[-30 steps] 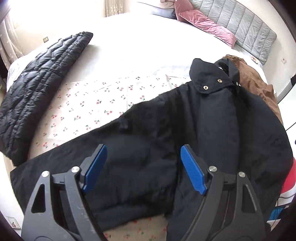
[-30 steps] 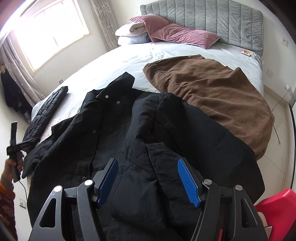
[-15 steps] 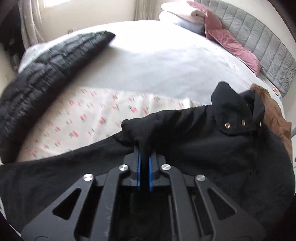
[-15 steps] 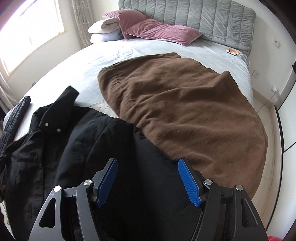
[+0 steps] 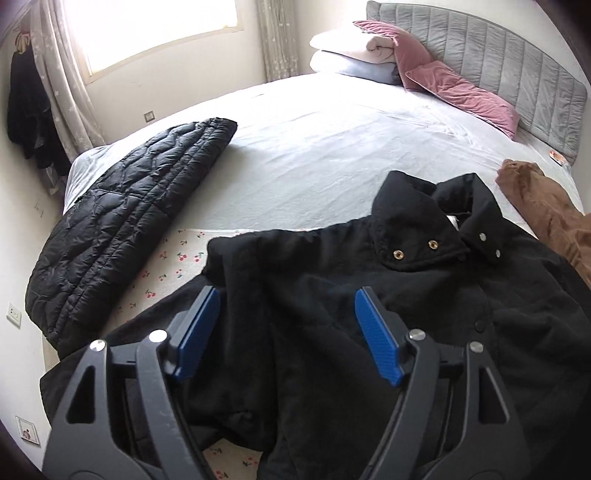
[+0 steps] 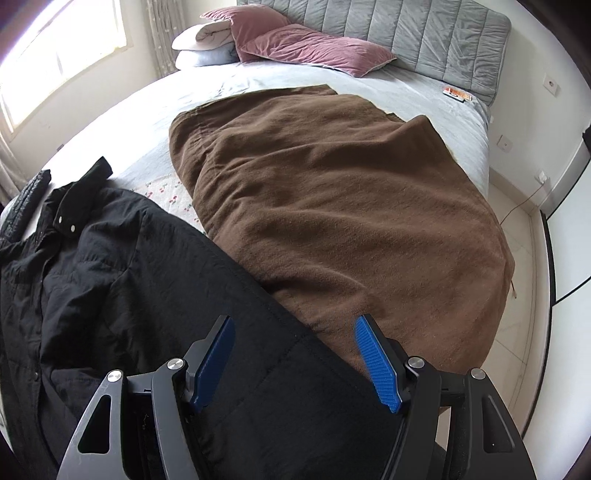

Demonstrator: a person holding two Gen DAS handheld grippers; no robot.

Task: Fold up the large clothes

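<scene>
A black jacket (image 5: 424, 314) with a snap collar lies spread on the bed, its left sleeve folded in over the body. It also shows in the right wrist view (image 6: 122, 295). My left gripper (image 5: 286, 332) is open and empty above the folded sleeve. My right gripper (image 6: 295, 360) is open and empty above the jacket's right edge, where it meets a brown blanket (image 6: 351, 206).
A black quilted coat (image 5: 122, 221) lies folded at the bed's left edge. Pink pillows (image 6: 306, 44) and white pillows (image 5: 351, 55) sit by the grey headboard (image 6: 406, 33). A cherry-print sheet (image 5: 173, 266) shows under the jacket. White floor (image 6: 524, 258) lies right of the bed.
My left gripper was shut on the sleeve half a second ago; it has let go, opened and pulled back. The sleeve now lies folded over the jacket. My right gripper stayed open.
</scene>
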